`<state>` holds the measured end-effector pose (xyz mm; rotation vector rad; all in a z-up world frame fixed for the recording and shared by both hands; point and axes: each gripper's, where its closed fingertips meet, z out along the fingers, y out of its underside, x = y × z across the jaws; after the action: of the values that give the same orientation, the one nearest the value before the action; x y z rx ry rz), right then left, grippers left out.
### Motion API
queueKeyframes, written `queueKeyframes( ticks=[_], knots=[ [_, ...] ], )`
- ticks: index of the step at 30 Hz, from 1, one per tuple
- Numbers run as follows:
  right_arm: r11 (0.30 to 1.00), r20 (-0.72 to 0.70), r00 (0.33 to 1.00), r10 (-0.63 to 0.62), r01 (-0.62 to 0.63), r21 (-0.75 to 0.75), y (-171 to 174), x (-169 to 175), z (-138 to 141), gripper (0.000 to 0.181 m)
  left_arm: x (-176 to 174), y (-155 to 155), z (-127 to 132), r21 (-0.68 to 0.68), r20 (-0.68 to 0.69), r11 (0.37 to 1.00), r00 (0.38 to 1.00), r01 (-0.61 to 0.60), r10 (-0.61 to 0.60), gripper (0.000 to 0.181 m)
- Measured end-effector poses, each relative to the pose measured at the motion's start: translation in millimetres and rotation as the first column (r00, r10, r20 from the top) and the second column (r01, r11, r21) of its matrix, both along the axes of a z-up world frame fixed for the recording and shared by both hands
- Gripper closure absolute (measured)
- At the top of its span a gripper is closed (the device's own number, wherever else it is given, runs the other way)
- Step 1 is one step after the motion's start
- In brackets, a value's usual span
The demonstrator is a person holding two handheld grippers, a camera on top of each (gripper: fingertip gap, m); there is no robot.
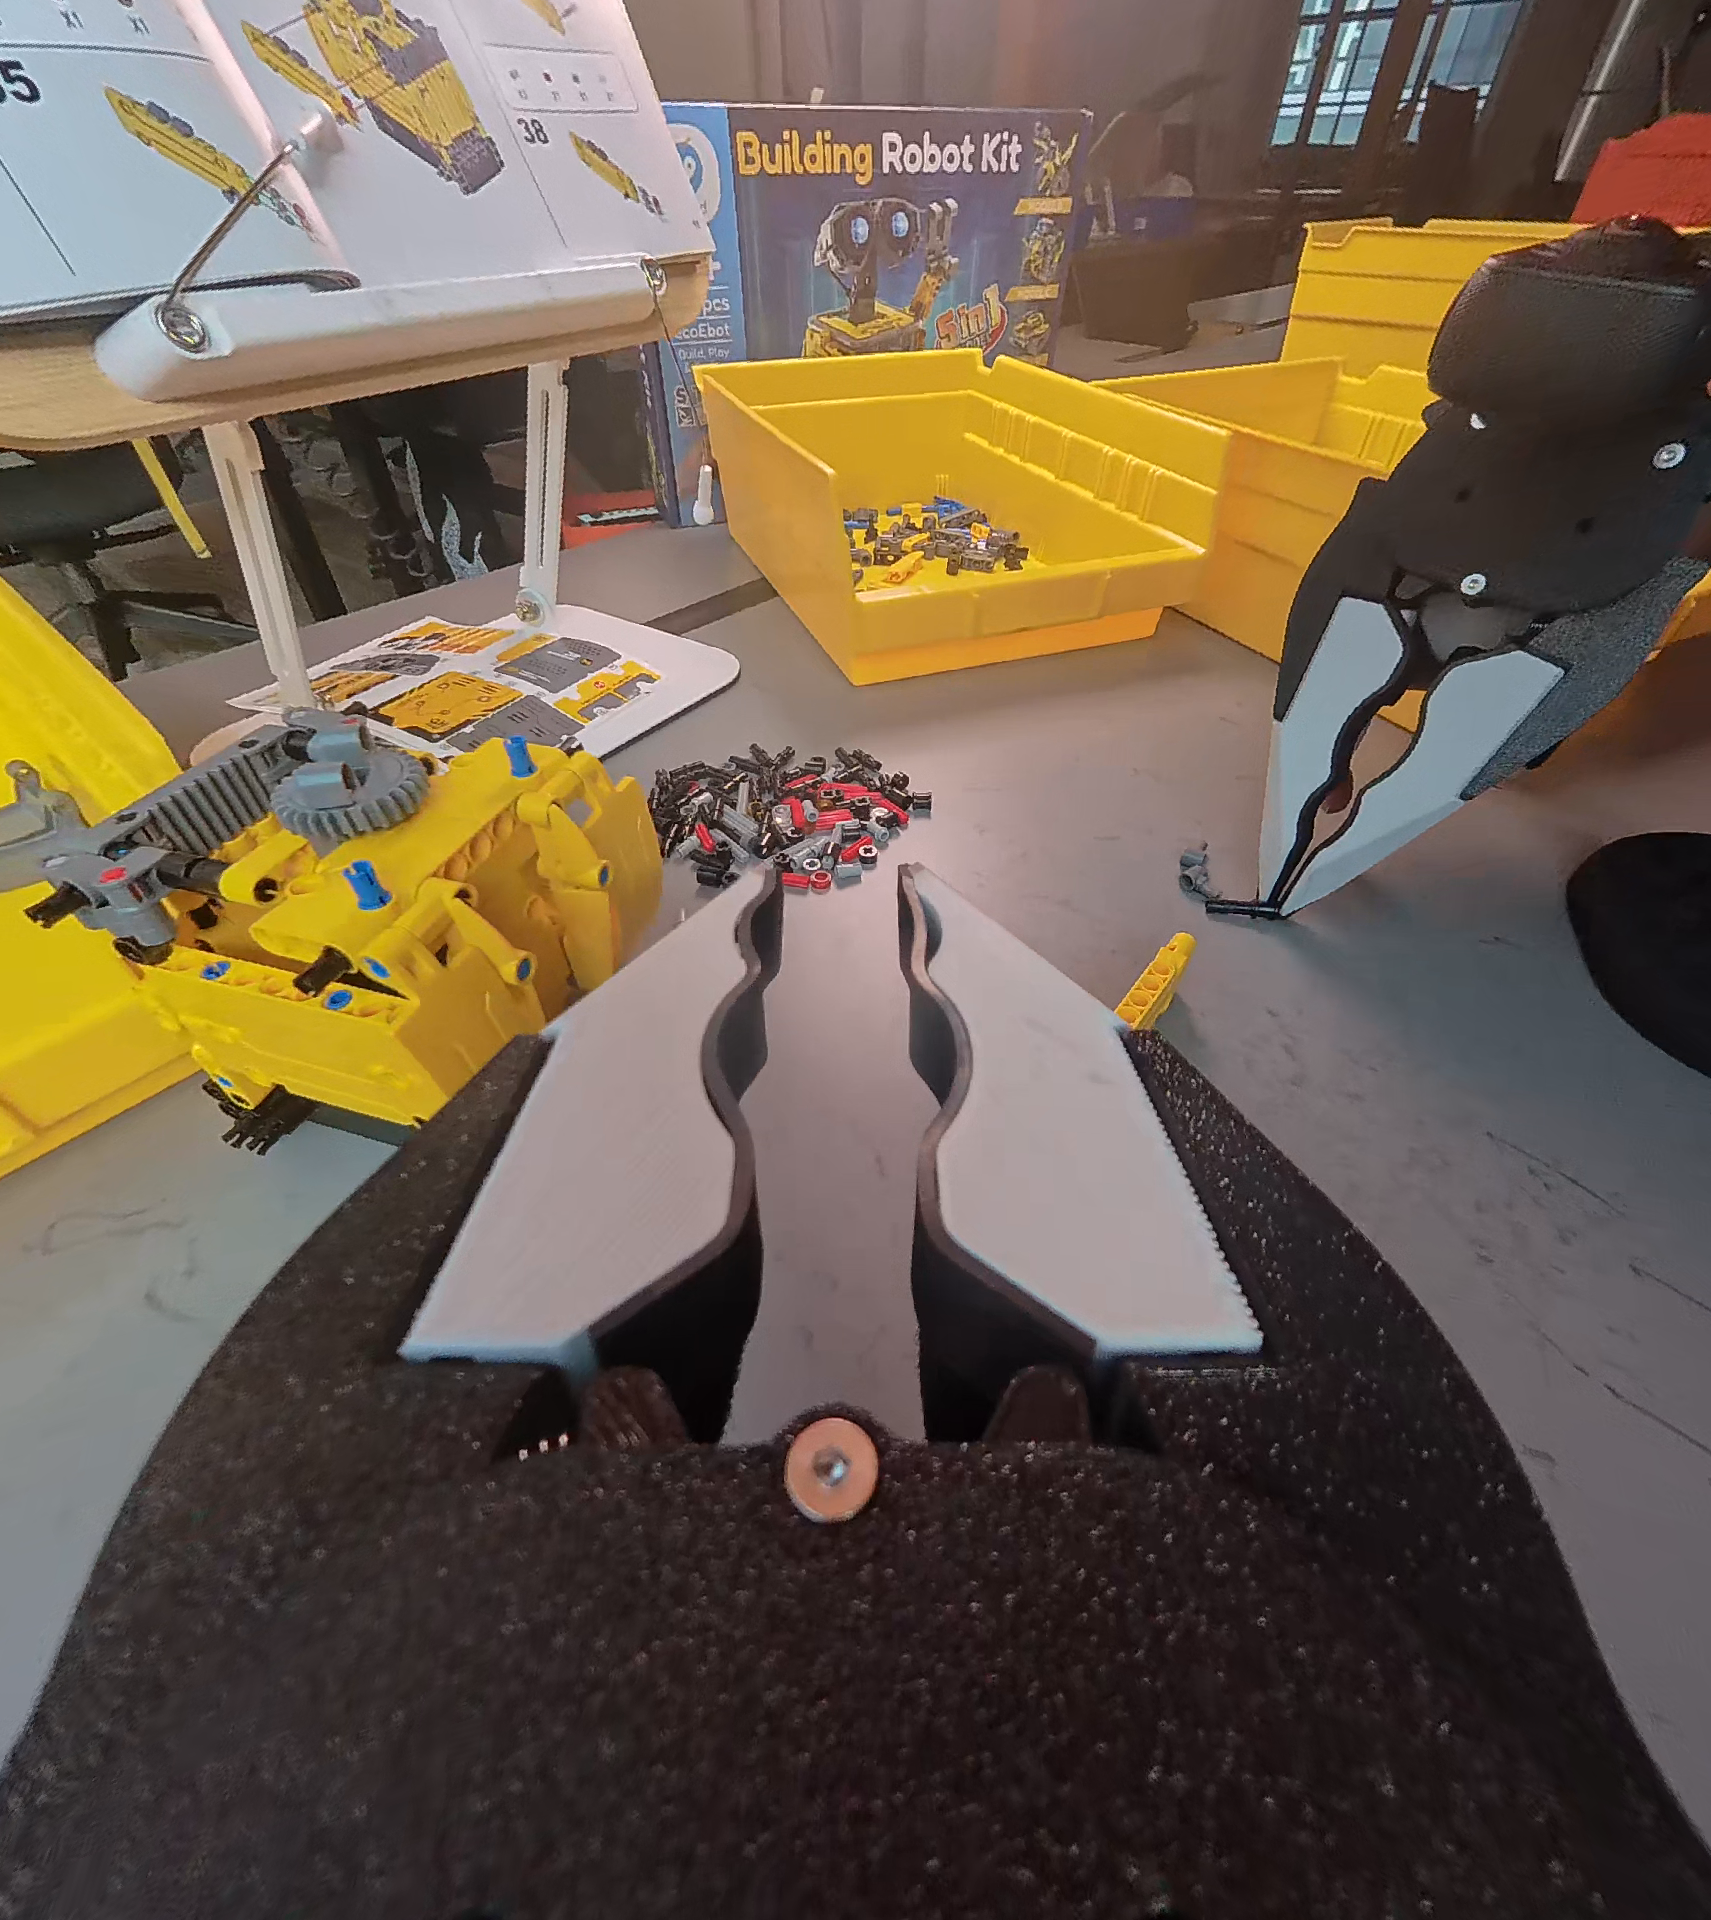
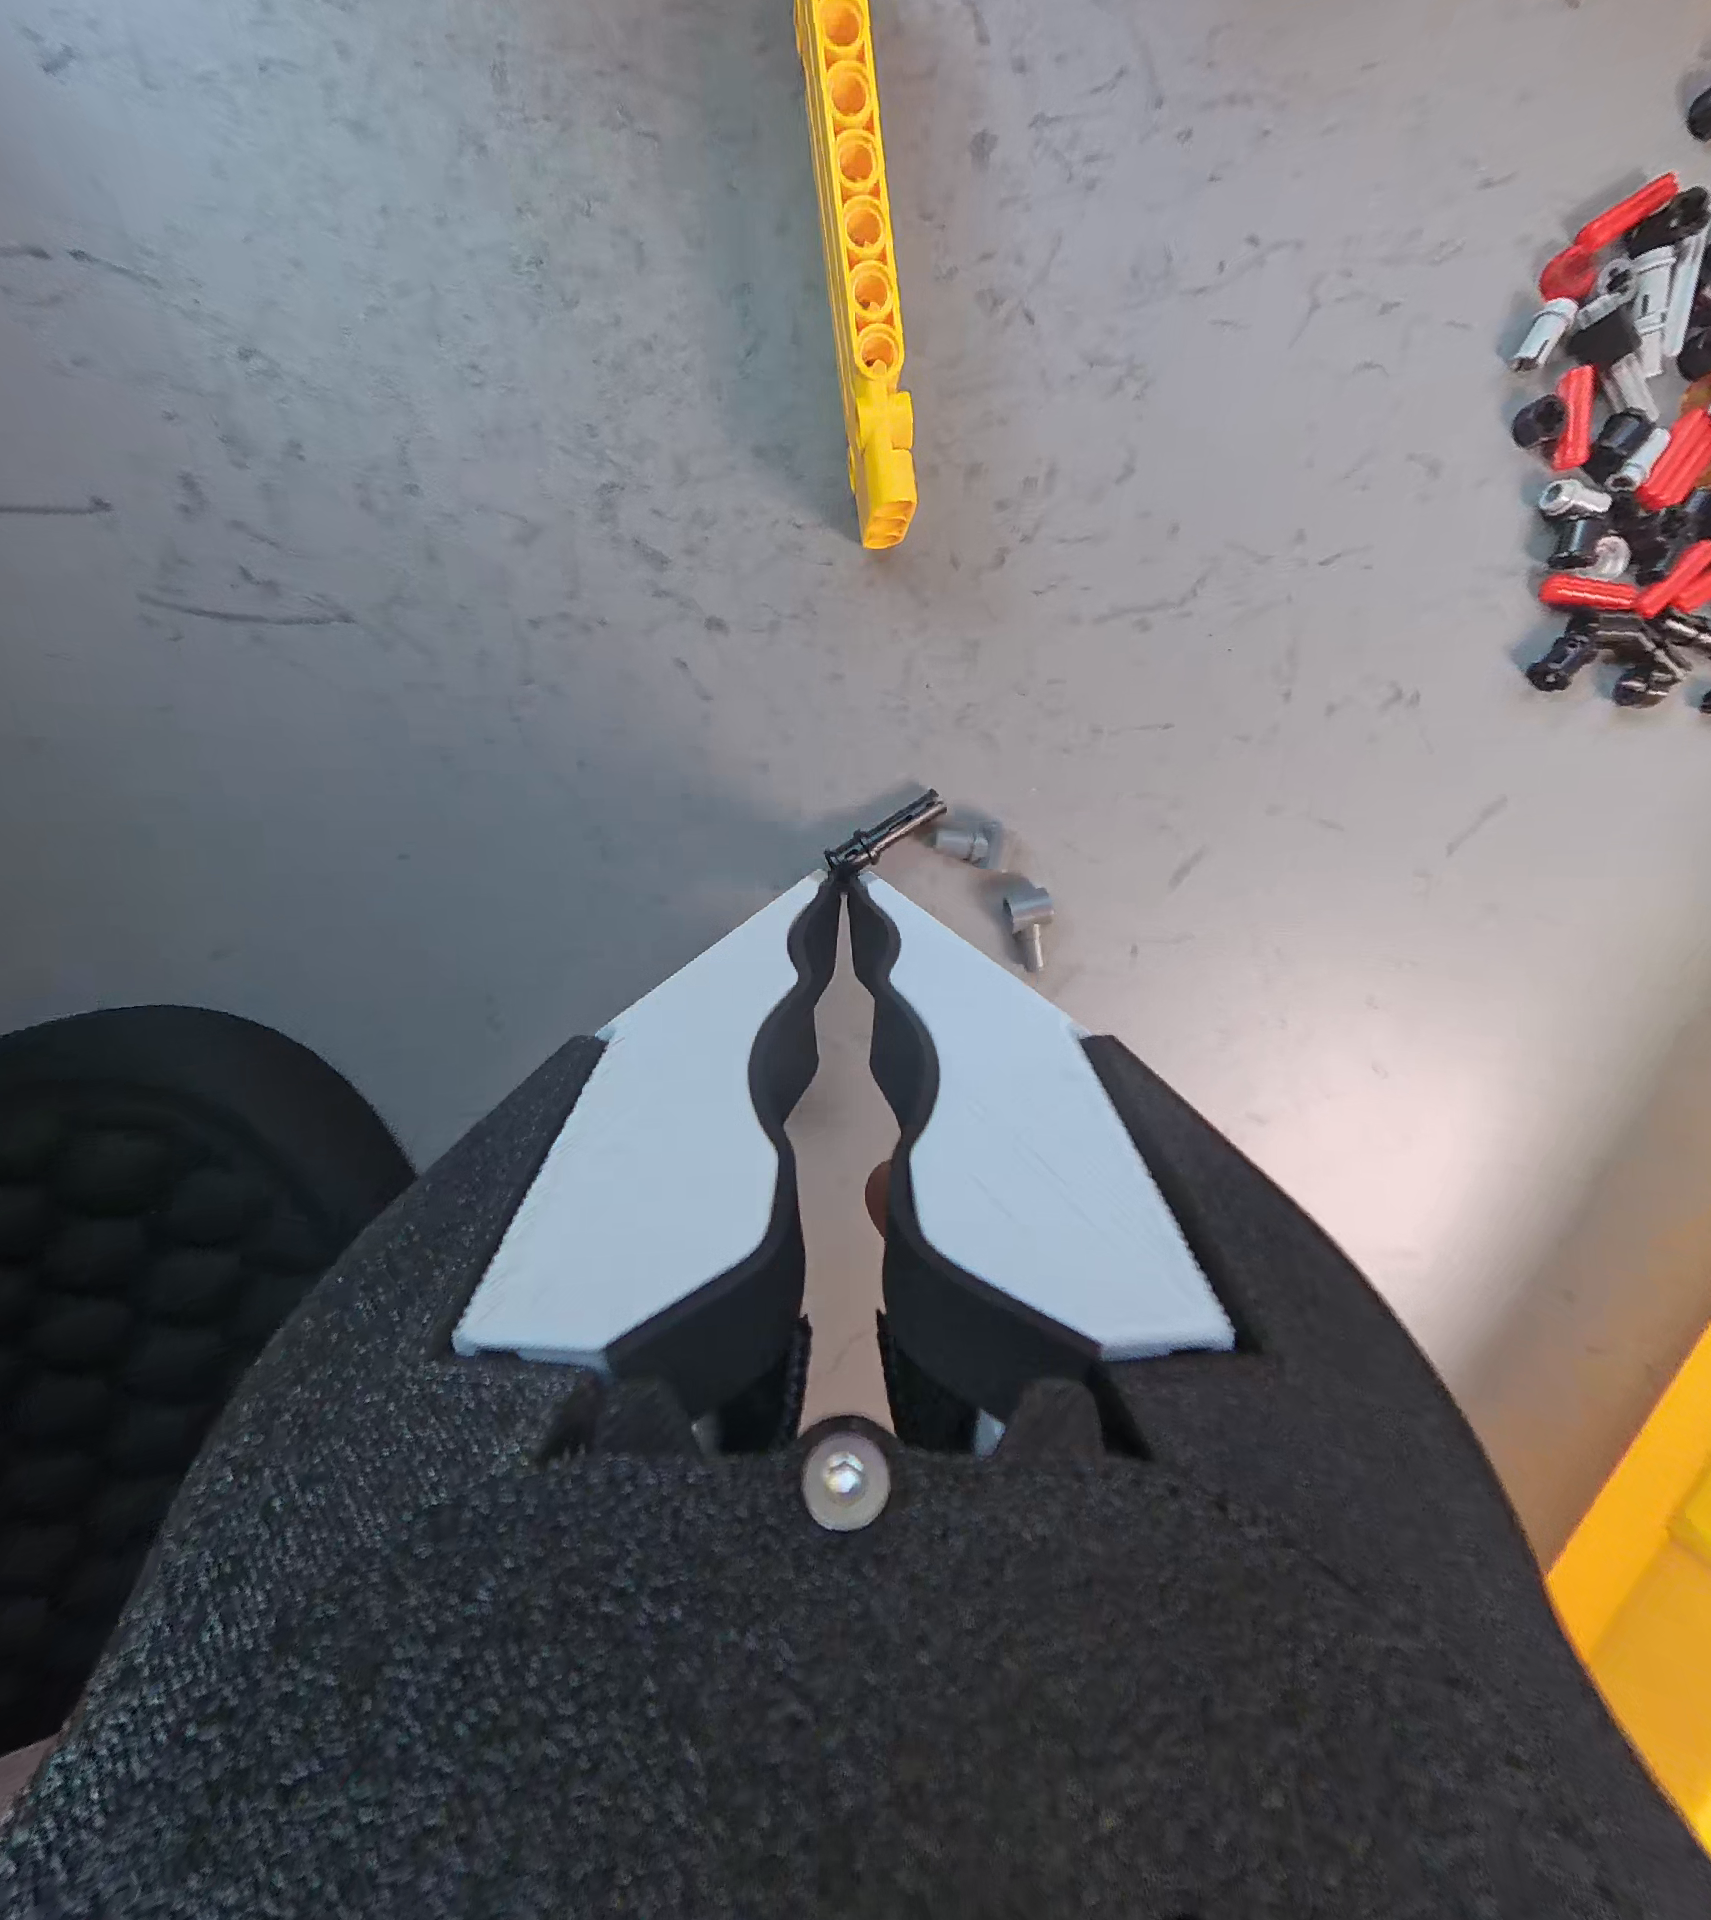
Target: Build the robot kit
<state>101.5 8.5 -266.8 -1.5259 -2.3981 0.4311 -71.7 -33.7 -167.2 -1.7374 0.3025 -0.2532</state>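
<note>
**Yellow model at the left, black pin pinched at the right**

Yellow plastic fills the left side of the left wrist view: a part-built brick model (image 1: 363,935), topped by a grey gear (image 1: 349,795) and studded with blue pins, sits on the grey table (image 1: 1350,1195) under a white book stand (image 1: 394,312) holding an open instruction booklet. Just ahead of the left gripper (image 1: 838,883) lies a heap of small black, red and grey connectors (image 1: 794,816). This gripper's fingers stand apart with bare table between them; it holds nothing, and its tips are close to the heap's near edge. Behind the heap is a yellow bin (image 1: 955,520) with loose parts in it.

A yellow holed beam (image 2: 866,270) lies flat by itself, between the two grippers.

Farther right, the right gripper (image 2: 843,881) points down at the table, its tips closed on one end of a slim black pin (image 2: 882,836); the pin's other end reaches toward two grey elbow connectors (image 2: 996,873) just beside it. Whether the pin is lifted or lying on the table I cannot tell.

The pin looks light, rigid and smooth, so it would likely twist or slip in so narrow an end grip; a hold nearer its collar, square across the shaft, seems steadier.
</note>
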Motion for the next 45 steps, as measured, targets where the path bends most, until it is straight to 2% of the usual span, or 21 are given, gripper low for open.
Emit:
queueKeyframes(
  ticks=[10, 16, 21, 24, 28, 31, 33, 40, 45],
  knots=[
    [0.999, -0.052, 0.998, -0.033, 0.032, -0.005, -0.1, 0.5, 4.5, 0.173, 5.6, 0.6, -6.3, -0.027, -0.015, 1.000, 1.000, 0.013, -0.013, 0.159],
    [0.996, -0.173, 0.981, -0.090, 0.084, -0.042, 4.1, -8.2, 33.1, 0.164, 7.2, 0.0, -8.3, -0.042, -0.013, 0.999, 1.000, 0.022, -0.022, 0.157],
    [0.980, -0.390, 0.900, -0.197, 0.183, -0.073, 21.7, -31.2, 70.5, 0.162, 13.6, -0.7, -19.0, -0.101, -0.018, 0.993, 0.998, 0.062, -0.064, 0.153],
    [0.944, -0.447, 0.835, -0.319, 0.322, -0.073, 49.2, -35.8, 77.7, 0.162, 20.0, -2.6, -31.9, -0.162, -0.039, 0.982, 0.994, 0.098, -0.105, 0.153],
    [0.914, -0.275, 0.872, -0.405, 0.382, -0.135, 53.3, -20.3, 44.9, 0.163, 24.1, -3.2, -40.3, -0.197, -0.069, 0.974, 0.990, 0.112, -0.127, 0.153],
    [0.944, -0.182, 0.927, -0.327, 0.313, -0.101, 38.4, -13.3, 26.3, 0.164, 24.1, -3.2, -40.5, -0.199, -0.064, 0.974, 0.990, 0.113, -0.128, 0.153],
    [0.948, -0.146, 0.937, -0.316, 0.306, -0.089, 36.5, -11.0, 19.5, 0.164, 23.7, -3.2, -40.1, -0.198, -0.059, 0.974, 0.990, 0.113, -0.127, 0.153],
    [0.954, -0.084, 0.950, -0.301, 0.299, -0.036, 37.6, -9.1, 4.0, 0.168, 25.7, -4.0, -40.5, -0.200, -0.062, 0.972, 0.989, 0.120, -0.135, 0.153],
    [0.954, -0.096, 0.950, -0.299, 0.298, -0.019, 39.5, -9.9, 2.3, 0.172, 27.0, -4.8, -39.9, -0.198, -0.061, 0.972, 0.988, 0.125, -0.140, 0.153]
  ],
)
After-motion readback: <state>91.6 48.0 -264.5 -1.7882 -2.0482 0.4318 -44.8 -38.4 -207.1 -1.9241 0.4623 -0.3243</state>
